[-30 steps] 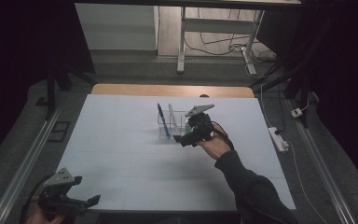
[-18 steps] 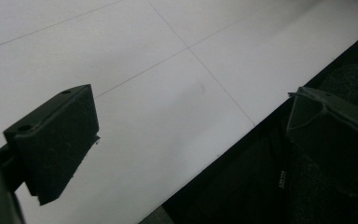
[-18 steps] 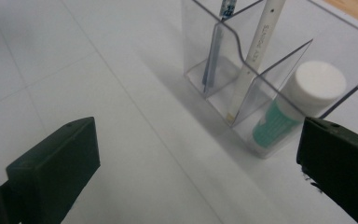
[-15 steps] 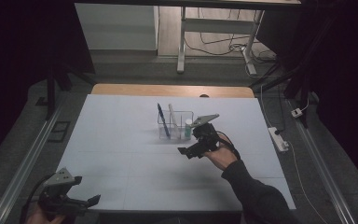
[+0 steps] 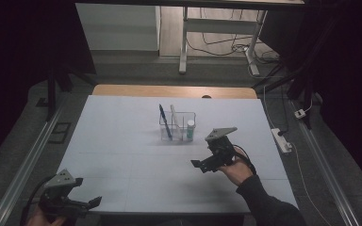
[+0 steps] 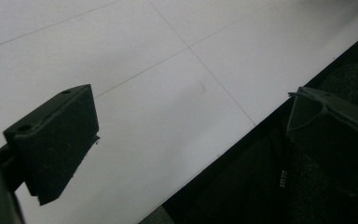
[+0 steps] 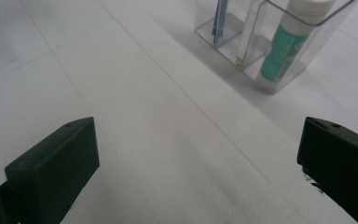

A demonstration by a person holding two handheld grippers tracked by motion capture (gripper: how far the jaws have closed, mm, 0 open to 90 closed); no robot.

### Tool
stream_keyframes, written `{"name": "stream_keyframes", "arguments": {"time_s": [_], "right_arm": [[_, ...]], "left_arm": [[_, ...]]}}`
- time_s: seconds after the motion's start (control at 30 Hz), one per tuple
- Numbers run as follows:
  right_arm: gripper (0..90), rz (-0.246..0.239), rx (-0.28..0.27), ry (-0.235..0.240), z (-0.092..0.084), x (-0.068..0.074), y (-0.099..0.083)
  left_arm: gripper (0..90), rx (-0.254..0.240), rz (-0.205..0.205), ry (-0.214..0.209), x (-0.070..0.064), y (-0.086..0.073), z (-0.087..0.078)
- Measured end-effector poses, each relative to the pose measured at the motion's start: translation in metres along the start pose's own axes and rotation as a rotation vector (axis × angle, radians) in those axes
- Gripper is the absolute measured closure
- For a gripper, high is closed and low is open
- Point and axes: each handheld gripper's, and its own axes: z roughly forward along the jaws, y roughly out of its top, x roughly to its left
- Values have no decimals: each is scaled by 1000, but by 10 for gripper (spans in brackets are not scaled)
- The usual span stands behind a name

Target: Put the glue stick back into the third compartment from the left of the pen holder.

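A clear plastic organiser (image 5: 177,126) (image 7: 265,44) stands upright near the middle of the white table. Its compartments hold a blue pen (image 5: 164,121) (image 7: 221,17), a white stick (image 5: 175,118) (image 7: 247,32) and a white tube with a green label (image 5: 190,128) (image 7: 282,49). My right gripper (image 5: 202,165) (image 7: 196,172) hovers in front and to the right of the organiser, open and empty. My left gripper (image 5: 92,203) (image 6: 191,135) sits at the table's front left edge, open, with nothing between its jaws.
The white table top (image 5: 122,155) spreads wide around the organiser. Its front edge (image 6: 242,135) runs under my left gripper, with dark floor beyond. A white power strip (image 5: 281,140) lies off the right side. Metal rails (image 5: 28,155) flank the table.
My right gripper has drawn back from the organiser toward the front right, leaving the tube inside. The left gripper has stayed put.
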Motion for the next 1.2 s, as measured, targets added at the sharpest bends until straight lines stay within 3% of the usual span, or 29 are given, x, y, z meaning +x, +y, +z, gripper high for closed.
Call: {"name": "stream_keyframes", "arguments": {"time_s": [0.23, 0.63, 1.2], "right_arm": [[0, 20, -21, -11, -20, 5, -16], [0, 32, -3, -81, -50, 10, -49], [0, 123, 8, -175, -87, 14, -94]], "left_arm": [[25, 1, -1, 0, 0, 0, 0], [24, 2, -5, -1, 0, 0, 0], [23, 2, -15, -2, 1, 1, 1]]}}
